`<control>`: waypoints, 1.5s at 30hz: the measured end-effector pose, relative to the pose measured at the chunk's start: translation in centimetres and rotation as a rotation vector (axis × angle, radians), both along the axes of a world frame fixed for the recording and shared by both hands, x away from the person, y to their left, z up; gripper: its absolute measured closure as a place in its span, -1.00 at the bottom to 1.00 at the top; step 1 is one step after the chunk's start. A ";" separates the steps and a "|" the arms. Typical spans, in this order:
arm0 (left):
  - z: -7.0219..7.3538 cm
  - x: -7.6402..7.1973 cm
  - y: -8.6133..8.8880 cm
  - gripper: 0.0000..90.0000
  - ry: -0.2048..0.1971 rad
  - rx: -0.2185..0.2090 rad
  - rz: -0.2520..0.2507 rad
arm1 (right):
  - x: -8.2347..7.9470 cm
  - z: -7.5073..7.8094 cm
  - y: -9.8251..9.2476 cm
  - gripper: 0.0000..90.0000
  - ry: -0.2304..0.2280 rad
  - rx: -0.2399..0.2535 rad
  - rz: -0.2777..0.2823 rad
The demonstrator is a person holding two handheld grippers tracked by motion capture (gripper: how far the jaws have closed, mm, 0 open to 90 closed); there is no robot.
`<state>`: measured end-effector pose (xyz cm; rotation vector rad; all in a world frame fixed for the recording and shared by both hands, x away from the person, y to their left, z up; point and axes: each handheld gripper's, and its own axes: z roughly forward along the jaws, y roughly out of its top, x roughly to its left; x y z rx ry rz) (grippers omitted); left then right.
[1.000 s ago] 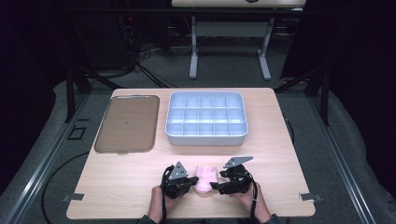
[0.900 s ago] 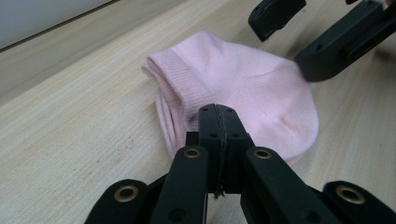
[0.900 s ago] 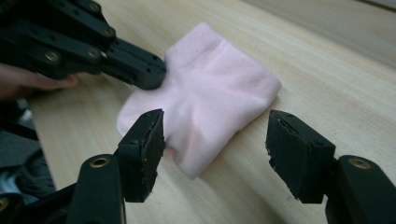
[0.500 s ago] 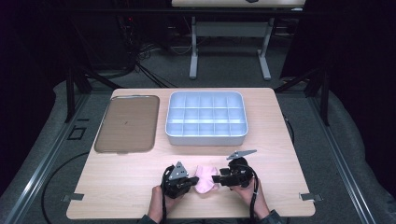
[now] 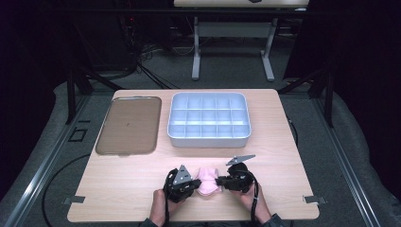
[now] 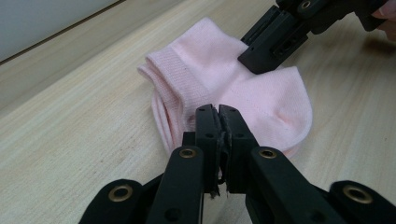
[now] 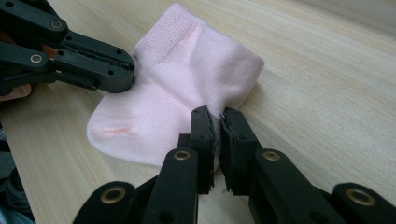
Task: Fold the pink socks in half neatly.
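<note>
A small pink sock point(image 5: 206, 181) lies folded near the table's front edge, between my two grippers. My left gripper point(image 5: 197, 182) is shut on the sock's left edge, its jaws just eased a hair but still pinching fabric. In the left gripper view its jaws point(image 6: 218, 112) meet on the sock point(image 6: 219, 74), with the right gripper point(image 6: 261, 60) biting the far side. My right gripper point(image 5: 219, 180) has just been closing and is shut on the right edge. In the right gripper view its tips point(image 7: 215, 116) pinch the sock point(image 7: 182, 79), opposite the left gripper point(image 7: 125, 74).
A brown flat tray point(image 5: 127, 125) lies at the back left of the wooden table point(image 5: 283, 156). Beside it stands a pale blue box point(image 5: 209, 141) with several compartments. A hand holds each gripper at the table's front edge.
My right gripper tilted, its grey plate rising, and its jaws closed onto the sock's right edge. The left gripper and the sock stayed where they were.
</note>
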<state>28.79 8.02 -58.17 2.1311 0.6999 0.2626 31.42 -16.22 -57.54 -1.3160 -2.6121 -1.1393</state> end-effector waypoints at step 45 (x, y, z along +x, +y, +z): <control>-0.7 1.7 -3.0 1.00 0.095 -0.079 -0.033 | -1.1 4.1 2.1 0.87 -0.081 -0.144 0.072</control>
